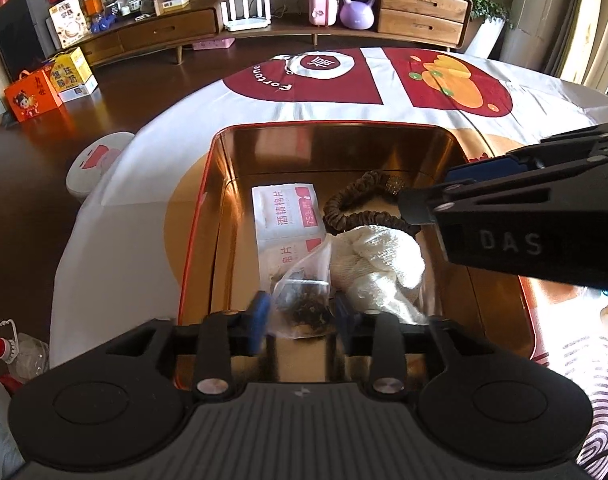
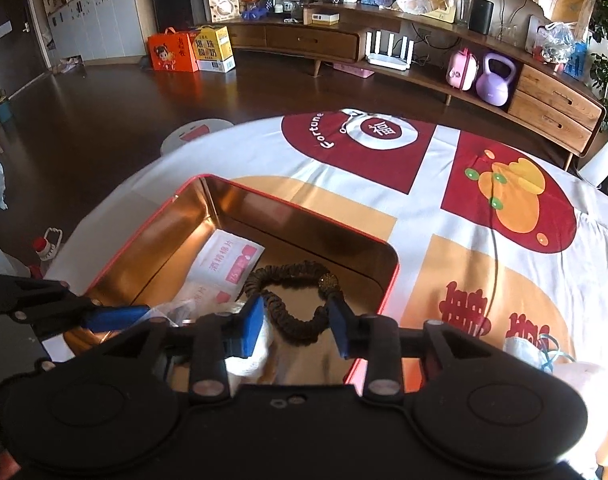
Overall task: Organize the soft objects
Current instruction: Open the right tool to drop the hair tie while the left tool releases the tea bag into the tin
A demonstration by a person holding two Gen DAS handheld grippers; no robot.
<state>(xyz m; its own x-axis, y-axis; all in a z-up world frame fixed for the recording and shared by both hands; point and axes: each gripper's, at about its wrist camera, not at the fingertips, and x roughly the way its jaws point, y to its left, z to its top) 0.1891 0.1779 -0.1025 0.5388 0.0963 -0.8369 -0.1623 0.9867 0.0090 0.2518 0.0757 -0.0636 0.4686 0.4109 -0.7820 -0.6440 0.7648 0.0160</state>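
Two grippers are seen over a shiny gold metal tin with a red rim (image 1: 196, 216), which is set on a round table covered by a white cloth with red and orange pictures (image 1: 384, 92).

The left gripper (image 1: 302, 314) is held over the near end of the tin. A small clear plastic bag with dark dried bits inside (image 1: 302, 300) is seen between its blue fingers (image 1: 260, 312). The fingers are set just about as wide as the bag, and it cannot be told if the bag is squeezed or only sits between them.

Just past the bag, inside the tin, a lumpy cream knitted cloth (image 1: 374, 264) is laid. A white packet with red Chinese writing (image 1: 286, 212) is laid flat on the tin floor, left of the cloth. A dark brown ruffled hair band with a sparkly bead (image 1: 354, 200) is laid beyond the cloth, toward the far wall of the tin.

The right gripper (image 2: 296, 322) is held over the right side of the tin, with its blue fingers (image 2: 250, 328) set wide apart. Nothing is gripped by them. The hair band (image 2: 288, 300) is seen low down between them, on the tin floor.

Outside the tin, to its right on the cloth, a pale blue face mask (image 2: 532, 348) is laid.
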